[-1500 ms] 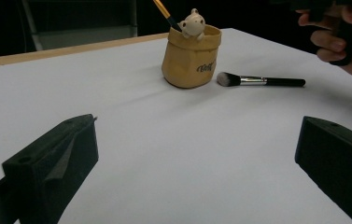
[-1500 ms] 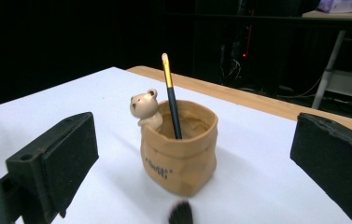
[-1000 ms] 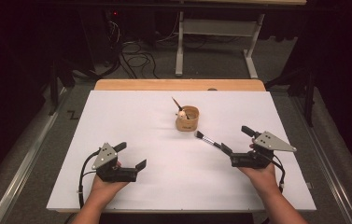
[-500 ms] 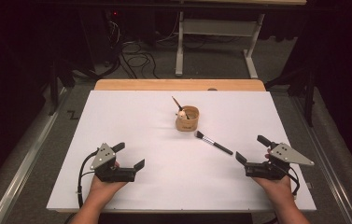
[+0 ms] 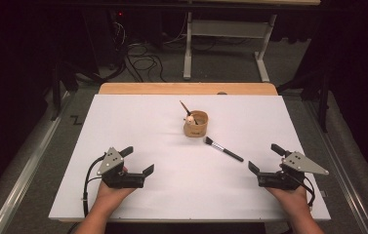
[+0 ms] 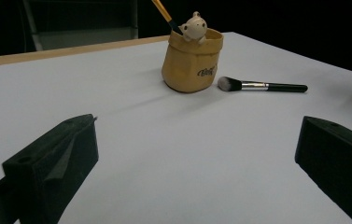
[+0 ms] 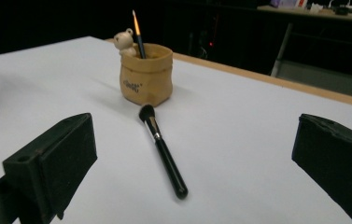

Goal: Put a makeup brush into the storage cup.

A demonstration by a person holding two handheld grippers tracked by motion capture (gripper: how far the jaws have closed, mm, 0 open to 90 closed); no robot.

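My right hand-held gripper, jaws spread, is nearer the makeup brush, whose handle angles toward lower right.

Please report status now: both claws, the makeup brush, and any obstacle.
Left claw open, empty. Right claw open, empty. Makeup brush flat on table, bristles beside pot. Path clear.

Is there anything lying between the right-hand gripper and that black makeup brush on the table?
Nothing visible. The right gripper sits open on the white table, and bare surface runs from it to the makeup brush. The tan holder stands just beyond the brush's bristles, not in the path.
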